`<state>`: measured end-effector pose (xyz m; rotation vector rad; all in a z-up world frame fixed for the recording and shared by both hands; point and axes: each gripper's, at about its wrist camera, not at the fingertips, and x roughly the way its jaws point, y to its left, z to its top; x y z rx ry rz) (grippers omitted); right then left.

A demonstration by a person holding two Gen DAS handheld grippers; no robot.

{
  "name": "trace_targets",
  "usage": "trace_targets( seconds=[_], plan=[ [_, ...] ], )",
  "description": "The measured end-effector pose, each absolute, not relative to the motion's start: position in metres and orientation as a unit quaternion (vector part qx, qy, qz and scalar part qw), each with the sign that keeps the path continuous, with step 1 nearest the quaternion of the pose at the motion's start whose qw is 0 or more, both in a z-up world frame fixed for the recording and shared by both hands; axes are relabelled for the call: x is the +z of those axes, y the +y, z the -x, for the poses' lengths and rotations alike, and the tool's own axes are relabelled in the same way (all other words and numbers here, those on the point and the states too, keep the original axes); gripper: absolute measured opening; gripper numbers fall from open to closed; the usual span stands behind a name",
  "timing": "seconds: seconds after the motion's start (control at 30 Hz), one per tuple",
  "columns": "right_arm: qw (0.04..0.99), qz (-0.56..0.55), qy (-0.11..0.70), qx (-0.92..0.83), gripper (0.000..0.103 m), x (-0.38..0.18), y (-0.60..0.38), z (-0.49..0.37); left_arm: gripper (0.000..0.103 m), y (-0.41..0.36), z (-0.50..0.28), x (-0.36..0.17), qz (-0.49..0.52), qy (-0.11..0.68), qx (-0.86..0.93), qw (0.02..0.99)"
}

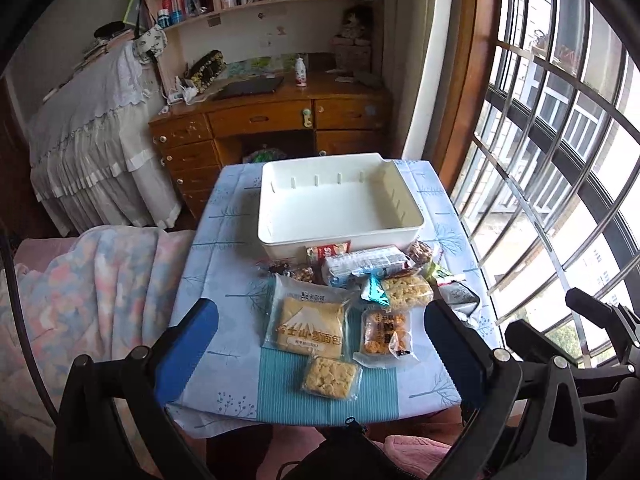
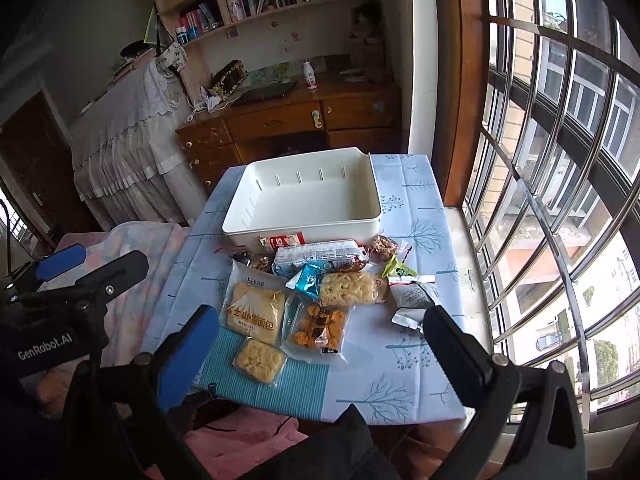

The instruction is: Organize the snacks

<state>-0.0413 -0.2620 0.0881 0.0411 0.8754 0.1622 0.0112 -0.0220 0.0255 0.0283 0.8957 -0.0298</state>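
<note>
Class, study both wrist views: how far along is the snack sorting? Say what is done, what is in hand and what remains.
Done: nothing yet; the white bin is empty. In hand: nothing; the left gripper and right gripper are both open, above the table's near edge. Left: every snack, including the bread packet, the small rice crisp square and the orange cracker pack, lies on the tablecloth.

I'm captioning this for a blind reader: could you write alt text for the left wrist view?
An open left gripper hovers over packaged snacks piled on a blue tablecloth before an empty white bin. Window at right.
</note>
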Motion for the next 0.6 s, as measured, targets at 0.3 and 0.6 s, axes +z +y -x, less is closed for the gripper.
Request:
trace_targets(
  seconds=[0.3,0.6],
  plan=[
    [0.899,-0.062,0.429,0.055,0.102,0.083,-0.273,0.029,0.102,-0.012,-0.028,-0.006,0.011,0.492,-0.042,0.87],
    [0.856,-0.127,0.499,0.055,0.102,0.042,-0.277,0.013,0.102,0.009,-0.042,-0.052,0.05,0.567,-0.055,0.82]
  ],
)
